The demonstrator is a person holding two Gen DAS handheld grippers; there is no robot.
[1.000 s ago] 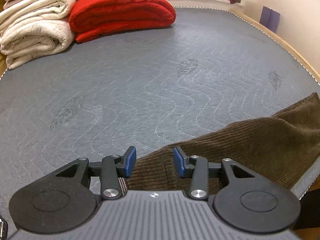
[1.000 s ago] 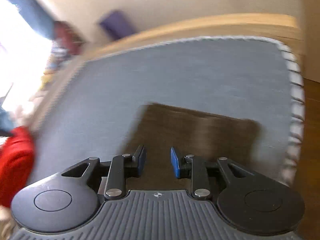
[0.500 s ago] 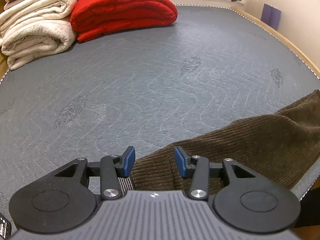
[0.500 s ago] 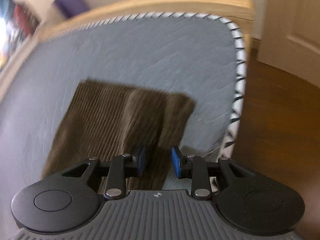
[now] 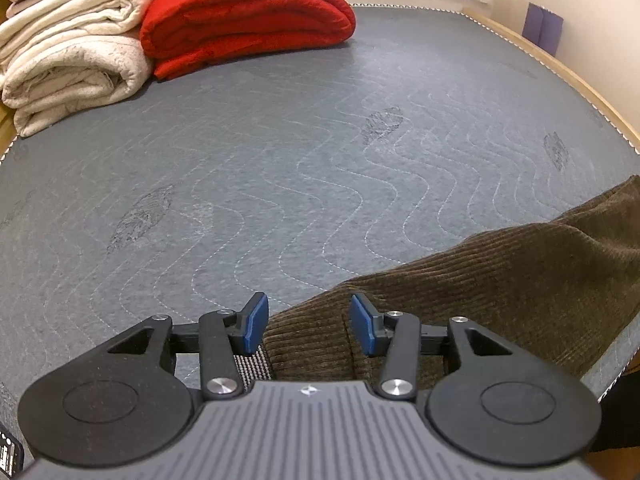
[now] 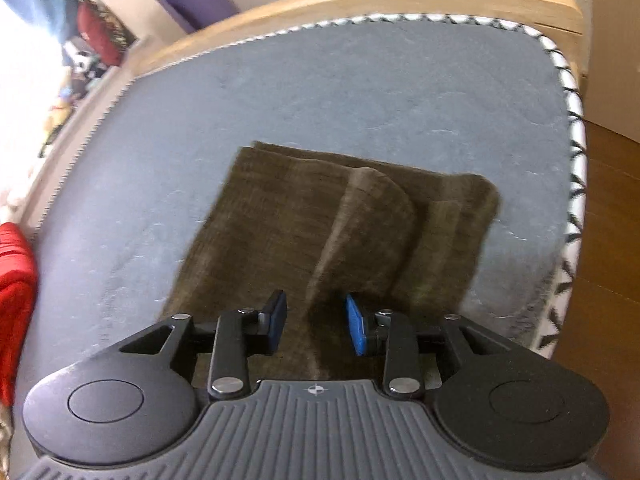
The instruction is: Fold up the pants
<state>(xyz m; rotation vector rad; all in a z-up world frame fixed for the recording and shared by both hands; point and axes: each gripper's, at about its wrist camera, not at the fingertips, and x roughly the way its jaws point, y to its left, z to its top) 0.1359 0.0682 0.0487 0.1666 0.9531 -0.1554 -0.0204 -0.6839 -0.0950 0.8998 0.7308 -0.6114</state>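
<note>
Brown corduroy pants (image 6: 320,232) are lying on the grey quilted mattress (image 5: 280,168), near its corner trimmed in black-and-white piping (image 6: 572,184). In the right wrist view they are sitting as a folded, roughly rectangular stack, with one rounded flap lying across the top. One side of the stack is running close to the piped mattress edge; the far end is stopping well short of the wooden bed frame (image 6: 360,0).

Left gripper (image 5: 306,322): pointing down over an end of the pants near the mattress's near edge. Its blue pads (image 5: 256,322) are standing apart and the jaws are opening. Corduroy is lying below and between them, but neither pad is pressing on it. A patch of light woven fabric is showing at the cloth's edge, just under the left-side pad.

Right gripper (image 6: 316,322): hovering over the pants, with a raised crease of the cloth running up between its pads (image 6: 356,330). The jaws are opening and the pads are not clamping the fabric. This view is slightly blurred, so contact with the cloth below cannot be confirmed.

At the mattress's far corner, a folded red blanket (image 5: 248,20) is resting beside a stack of cream blankets (image 5: 68,60), the two touching. Both are well apart from the pants. A purple object (image 5: 544,32) is leaning against the wall past the frame.
</note>
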